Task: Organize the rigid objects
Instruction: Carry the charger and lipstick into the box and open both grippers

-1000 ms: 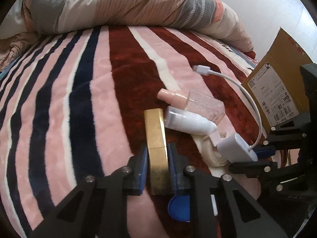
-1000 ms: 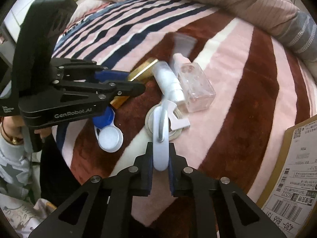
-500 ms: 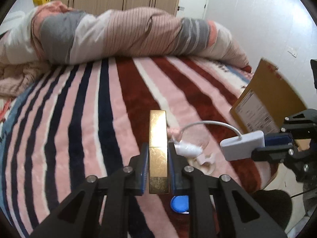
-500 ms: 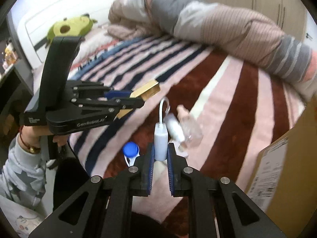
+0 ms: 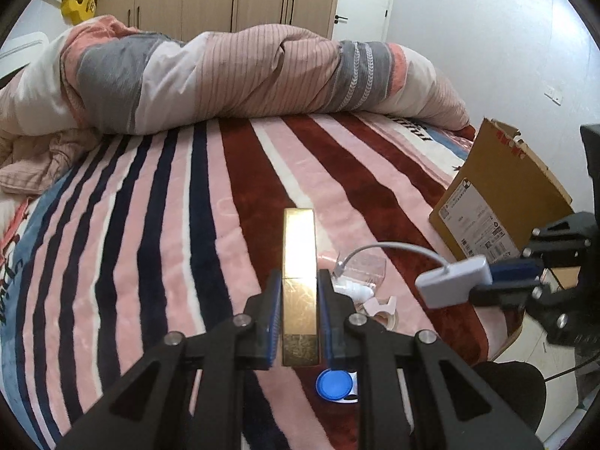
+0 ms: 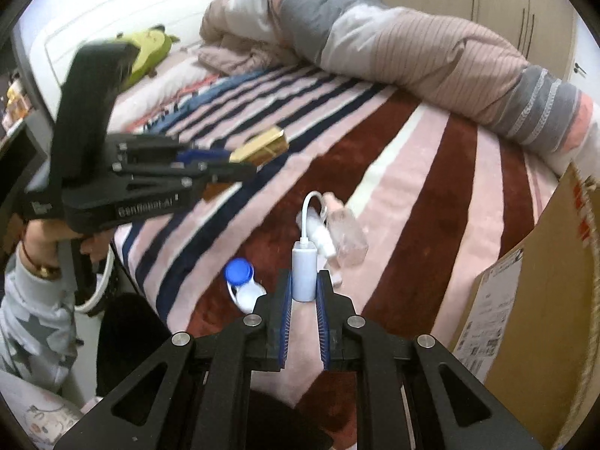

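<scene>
My left gripper (image 5: 299, 292) is shut on a long gold box (image 5: 299, 258) and holds it high above the striped bed; the box also shows in the right wrist view (image 6: 262, 146). My right gripper (image 6: 303, 292) is shut on a white cable adapter (image 6: 303, 273) with a short looped cord, also lifted; the adapter also shows in the left wrist view (image 5: 453, 281). On the blanket below lie a clear bottle with a pink cap (image 6: 347, 236), a white bottle (image 6: 322, 240), a tape roll (image 5: 380, 309) and a blue-and-white lens case (image 6: 242, 281).
An open cardboard box (image 5: 498, 202) stands at the bed's right edge, also in the right wrist view (image 6: 532, 300). A rolled striped duvet (image 5: 243, 71) lies across the far end. A green plush toy (image 6: 150, 48) sits by the headboard. Wardrobes stand behind.
Both grippers have risen well above the blanket with their objects. The gold box and the adapter left the pile, and the adapter's cord now hangs free.
</scene>
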Demonstrator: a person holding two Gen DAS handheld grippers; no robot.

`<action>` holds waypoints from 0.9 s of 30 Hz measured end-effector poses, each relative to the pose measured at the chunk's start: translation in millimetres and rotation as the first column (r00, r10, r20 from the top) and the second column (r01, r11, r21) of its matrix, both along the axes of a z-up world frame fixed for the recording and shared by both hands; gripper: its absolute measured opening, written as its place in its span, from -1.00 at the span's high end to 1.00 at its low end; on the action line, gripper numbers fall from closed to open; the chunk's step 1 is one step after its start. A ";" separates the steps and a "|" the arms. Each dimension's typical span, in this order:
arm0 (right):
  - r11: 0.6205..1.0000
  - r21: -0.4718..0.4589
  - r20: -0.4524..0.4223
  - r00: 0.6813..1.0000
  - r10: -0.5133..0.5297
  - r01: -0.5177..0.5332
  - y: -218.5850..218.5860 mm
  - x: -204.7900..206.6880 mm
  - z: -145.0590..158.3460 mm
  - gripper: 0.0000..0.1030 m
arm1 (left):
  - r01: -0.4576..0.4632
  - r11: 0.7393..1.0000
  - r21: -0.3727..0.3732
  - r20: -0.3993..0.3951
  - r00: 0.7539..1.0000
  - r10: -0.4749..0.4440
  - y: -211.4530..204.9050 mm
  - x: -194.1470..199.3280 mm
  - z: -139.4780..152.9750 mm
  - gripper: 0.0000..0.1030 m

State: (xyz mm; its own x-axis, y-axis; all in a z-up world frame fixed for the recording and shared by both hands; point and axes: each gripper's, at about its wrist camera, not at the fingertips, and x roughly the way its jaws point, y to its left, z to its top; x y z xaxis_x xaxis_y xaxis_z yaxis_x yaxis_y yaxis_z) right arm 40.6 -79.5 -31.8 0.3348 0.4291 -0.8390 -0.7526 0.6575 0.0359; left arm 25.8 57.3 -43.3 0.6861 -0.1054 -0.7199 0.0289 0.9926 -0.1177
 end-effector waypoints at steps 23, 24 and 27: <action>0.937 0.286 0.191 0.946 -0.263 0.203 -178.8 -9.3 127.4 0.84 | 0.361 0.932 -0.027 0.177 0.919 -0.351 -170.3 47.9 127.9 0.70; 0.934 0.288 0.186 0.944 -0.272 0.212 -186.8 -9.1 127.7 0.84 | 0.378 0.926 -0.029 0.170 0.914 -0.368 -180.8 52.4 126.4 0.70; 0.927 0.280 0.170 0.938 -0.303 0.249 -211.0 -4.6 122.0 0.84 | 0.413 0.910 -0.033 0.138 0.904 -0.405 -208.1 69.8 119.0 0.71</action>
